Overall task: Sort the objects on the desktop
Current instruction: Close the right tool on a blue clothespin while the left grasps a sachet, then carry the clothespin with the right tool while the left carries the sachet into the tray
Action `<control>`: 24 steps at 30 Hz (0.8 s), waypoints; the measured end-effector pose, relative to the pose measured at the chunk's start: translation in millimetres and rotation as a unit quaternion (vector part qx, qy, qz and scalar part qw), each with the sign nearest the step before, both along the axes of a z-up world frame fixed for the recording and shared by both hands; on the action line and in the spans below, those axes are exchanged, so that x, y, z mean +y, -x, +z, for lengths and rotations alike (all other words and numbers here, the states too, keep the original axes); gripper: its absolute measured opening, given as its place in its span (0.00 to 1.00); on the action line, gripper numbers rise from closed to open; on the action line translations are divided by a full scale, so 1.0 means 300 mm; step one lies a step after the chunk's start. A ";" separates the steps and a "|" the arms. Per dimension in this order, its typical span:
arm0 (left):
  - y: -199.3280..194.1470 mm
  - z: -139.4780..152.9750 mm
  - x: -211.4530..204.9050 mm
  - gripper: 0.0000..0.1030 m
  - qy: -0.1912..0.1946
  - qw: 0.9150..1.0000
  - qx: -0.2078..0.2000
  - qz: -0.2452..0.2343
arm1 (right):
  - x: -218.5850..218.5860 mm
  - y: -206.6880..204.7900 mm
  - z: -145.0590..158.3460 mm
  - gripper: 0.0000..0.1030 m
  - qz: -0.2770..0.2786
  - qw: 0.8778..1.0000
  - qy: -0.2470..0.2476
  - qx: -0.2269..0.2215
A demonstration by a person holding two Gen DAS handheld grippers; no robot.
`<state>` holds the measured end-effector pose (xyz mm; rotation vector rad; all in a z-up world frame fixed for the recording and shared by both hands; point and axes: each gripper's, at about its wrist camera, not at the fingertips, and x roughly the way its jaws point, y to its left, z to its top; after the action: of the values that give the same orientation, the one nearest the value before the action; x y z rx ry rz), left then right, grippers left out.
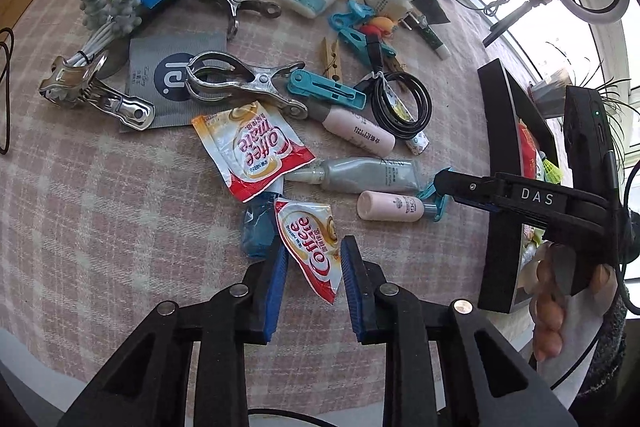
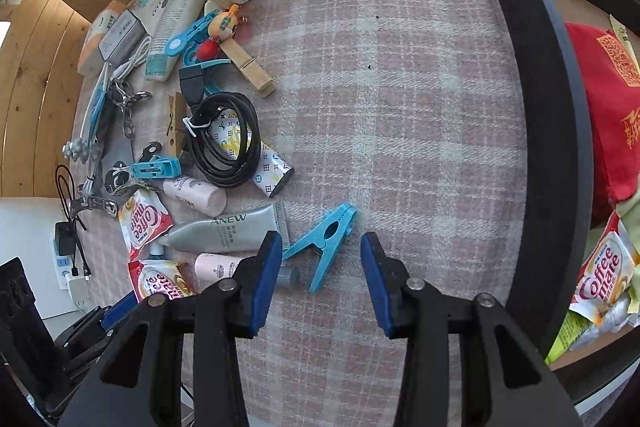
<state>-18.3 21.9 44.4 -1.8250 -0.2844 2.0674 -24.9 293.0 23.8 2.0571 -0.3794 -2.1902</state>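
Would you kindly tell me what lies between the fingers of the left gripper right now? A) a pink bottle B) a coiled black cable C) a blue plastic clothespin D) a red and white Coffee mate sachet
D: in the left wrist view the Coffee mate sachet lies between the blue fingers of the left gripper, on the checked cloth.

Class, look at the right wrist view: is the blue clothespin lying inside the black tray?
No, the clothespin lies on the checked cloth, well left of the tray.
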 end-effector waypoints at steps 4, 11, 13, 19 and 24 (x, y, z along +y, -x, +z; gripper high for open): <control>0.002 -0.008 -0.007 0.15 0.001 1.000 0.001 -0.001 | -0.042 0.005 0.000 0.27 0.024 0.999 -0.037 0.018; -0.002 -0.009 -0.016 0.05 -0.007 1.000 0.006 0.003 | -0.045 -0.007 0.003 0.17 0.048 0.998 -0.046 0.024; -0.004 -0.006 -0.016 0.03 -0.008 1.000 0.006 0.004 | -0.025 -0.013 0.017 0.17 0.044 0.998 -0.038 0.030; -0.013 0.038 -0.011 0.01 -0.013 1.000 0.017 0.008 | 0.054 -0.034 0.089 0.17 0.033 0.998 -0.008 0.049; -0.019 0.102 0.028 0.01 -0.021 0.999 0.034 0.007 | 0.154 -0.056 0.170 0.17 0.025 0.997 0.013 0.067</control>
<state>-12.6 30.3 75.0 -1.7293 -0.3222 2.1120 -8.2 339.2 74.8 1.8734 -0.3365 -2.2656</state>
